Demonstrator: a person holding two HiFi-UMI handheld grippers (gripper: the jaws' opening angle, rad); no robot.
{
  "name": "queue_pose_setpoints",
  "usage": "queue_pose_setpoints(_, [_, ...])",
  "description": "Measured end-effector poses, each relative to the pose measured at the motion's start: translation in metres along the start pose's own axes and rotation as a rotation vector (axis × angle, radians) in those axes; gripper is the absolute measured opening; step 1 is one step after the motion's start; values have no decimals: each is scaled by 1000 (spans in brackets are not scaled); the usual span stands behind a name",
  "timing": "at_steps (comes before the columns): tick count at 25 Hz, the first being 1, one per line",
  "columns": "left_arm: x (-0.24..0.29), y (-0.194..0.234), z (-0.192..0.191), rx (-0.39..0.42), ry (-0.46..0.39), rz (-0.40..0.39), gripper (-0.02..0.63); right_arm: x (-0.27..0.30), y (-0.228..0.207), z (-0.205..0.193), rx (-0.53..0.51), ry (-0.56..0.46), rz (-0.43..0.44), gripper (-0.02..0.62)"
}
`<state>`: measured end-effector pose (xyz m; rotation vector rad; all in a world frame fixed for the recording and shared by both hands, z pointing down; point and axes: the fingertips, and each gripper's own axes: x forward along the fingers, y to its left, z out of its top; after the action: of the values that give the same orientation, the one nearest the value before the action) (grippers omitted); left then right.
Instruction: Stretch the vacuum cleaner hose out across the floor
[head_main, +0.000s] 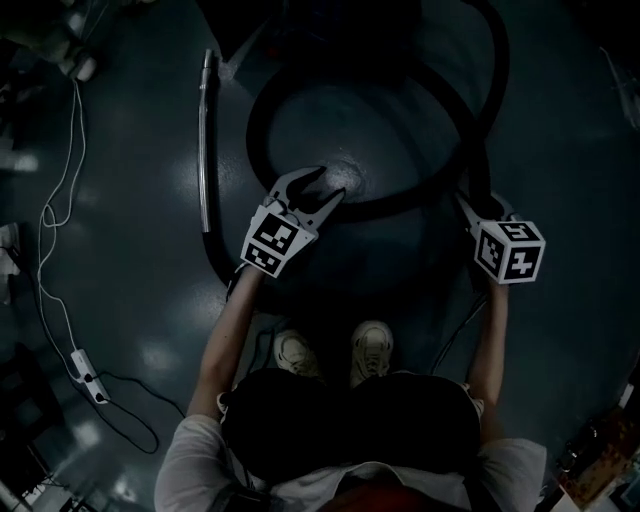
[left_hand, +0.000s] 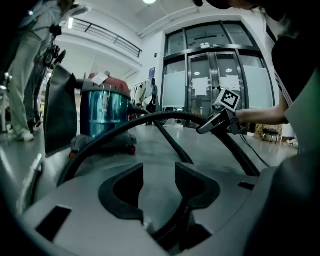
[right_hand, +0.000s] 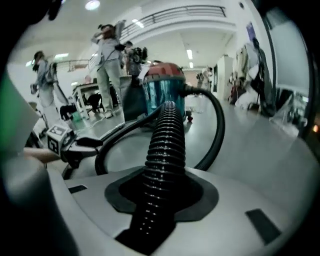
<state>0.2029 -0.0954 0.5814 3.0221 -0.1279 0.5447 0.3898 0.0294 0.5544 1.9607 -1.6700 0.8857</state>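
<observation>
My right gripper (head_main: 468, 208) is clenching its jaws on the black vacuum hose (right_hand: 165, 145), while my left gripper (head_main: 326, 184) is hovering with jaws released.

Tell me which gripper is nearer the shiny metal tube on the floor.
Left. The left gripper hangs open beside the metal tube; the right gripper, shut on the hose, is farther, across the loop.
</observation>
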Motion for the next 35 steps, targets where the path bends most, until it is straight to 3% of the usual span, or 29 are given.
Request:
queue_pose_setpoints(3, [-29, 28, 83, 157, -110, 54, 202, -60, -1, 78, -222, -89, -114, 169])
queue_pose_setpoints(5, [-54, 44, 155, 219, -191, 106, 202, -99, 4, 140, -385, -125, -189, 164])
queue_pose_setpoints(8, [-95, 56, 274, 211, -243, 117, 202, -158, 32, 240, -615, -126, -267, 155])
queue_pose_setpoints(12, [-151, 41, 446, 251, -237, 105, 202, -250, 93, 368, -857, -102, -284, 149])
queue_pose_setpoints(17, [-221, -13, 662, 353, -177, 6, 204, -399, 156, 513, -1218, -95, -280, 149])
queue_pose_setpoints(20, [-273, -51, 768, 383, -95, -108, 204, -498, 176, 597, -1390, -118, -254, 149])
queue_pose_setpoints(22, [-309, -78, 830, 383, -98, -199, 204, -557, 187, 643, -1467, -162, -233, 149])
queue_pose_setpoints(27, [-361, -137, 931, 480, -188, -340, 205, -652, 217, 712, -1616, -294, -305, 149])
queue_pose_setpoints(29, [-371, -159, 940, 519, -180, -377, 206, -675, 238, 720, -1642, -344, -327, 149])
queue_pose_setpoints(31, [-372, -173, 934, 523, -101, -426, 204, -692, 256, 724, -1653, -379, -349, 149])
queue_pose_setpoints(33, [-370, -186, 927, 466, -28, -495, 204, -702, 263, 726, -1664, -392, -384, 149])
queue_pose_setpoints(35, [-371, -204, 926, 327, -23, -608, 201, -710, 260, 721, -1664, -394, -403, 149])
